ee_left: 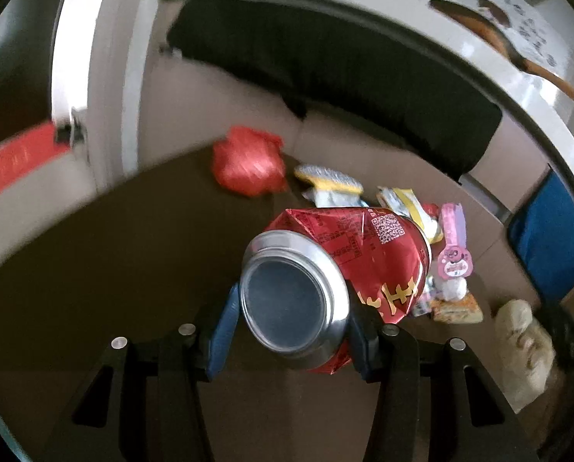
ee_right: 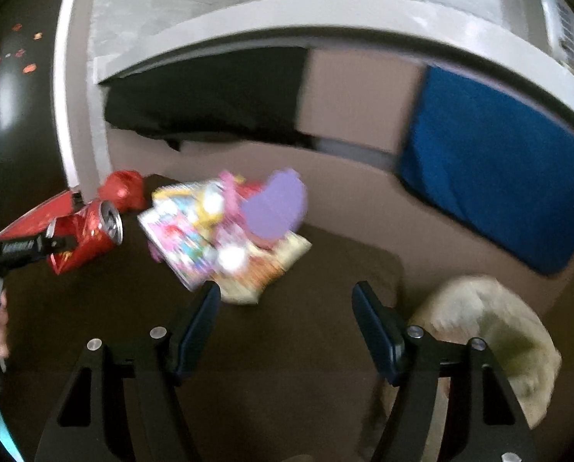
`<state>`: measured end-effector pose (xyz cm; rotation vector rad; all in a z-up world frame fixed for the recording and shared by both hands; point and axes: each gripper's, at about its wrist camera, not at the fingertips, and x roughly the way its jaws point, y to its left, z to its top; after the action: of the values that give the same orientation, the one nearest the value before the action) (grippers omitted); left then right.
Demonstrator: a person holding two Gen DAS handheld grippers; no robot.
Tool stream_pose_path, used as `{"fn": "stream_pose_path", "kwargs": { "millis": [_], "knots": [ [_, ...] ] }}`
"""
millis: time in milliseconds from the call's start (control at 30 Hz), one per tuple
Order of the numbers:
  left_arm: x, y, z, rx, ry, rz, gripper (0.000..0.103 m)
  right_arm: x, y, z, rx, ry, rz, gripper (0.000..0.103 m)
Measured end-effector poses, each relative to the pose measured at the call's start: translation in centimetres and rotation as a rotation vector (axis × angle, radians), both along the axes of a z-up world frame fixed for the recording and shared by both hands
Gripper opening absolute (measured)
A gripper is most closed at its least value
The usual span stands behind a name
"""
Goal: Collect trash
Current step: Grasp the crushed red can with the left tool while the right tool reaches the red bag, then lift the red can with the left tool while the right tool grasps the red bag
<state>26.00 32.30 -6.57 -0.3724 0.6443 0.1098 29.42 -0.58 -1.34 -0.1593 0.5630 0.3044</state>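
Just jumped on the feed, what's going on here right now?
A trash pickup is under way. The left gripper is shut on a crushed red can, held above the dark mat. The right gripper is open and empty, pointed at a pile of colourful snack wrappers lying on that mat. A crumpled red bag sits past the wrappers, not yet picked up. No bin shows in either view.
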Motion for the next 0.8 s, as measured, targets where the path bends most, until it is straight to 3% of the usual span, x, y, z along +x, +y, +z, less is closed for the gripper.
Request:
{"fn": "stream_pose_path", "kwargs": {
  "millis": [133, 233, 333, 667, 800],
  "knots": [
    [-2.8, 3.0, 0.5, 0.059, -0.034, 0.042, 0.051, 2.7, 6.8, 1.0, 0.012, 0.004, 0.119, 0.068],
    [-4.5, 6.0, 0.6, 0.084, -0.049, 0.101, 0.051, 5.9, 12.8, 0.4, 0.1, 0.09, 0.231, 0.068],
    [-5.4, 8.7, 0.2, 0.095, -0.041, 0.141, 0.051, 8.3, 17.0, -0.8, 0.155, 0.149, 0.264, 0.065],
    [-4.3, 12.4, -1.4, 0.092, -0.009, 0.193, 0.051, 17.2, 30.6, -3.5, 0.082, 0.164, 0.282, 0.065],
    [-4.0, 12.6, -1.6, 0.1, 0.005, 0.199, 0.051, 19.9, 32.8, -6.5, 0.033, 0.302, 0.276, 0.063]
  ]
}}
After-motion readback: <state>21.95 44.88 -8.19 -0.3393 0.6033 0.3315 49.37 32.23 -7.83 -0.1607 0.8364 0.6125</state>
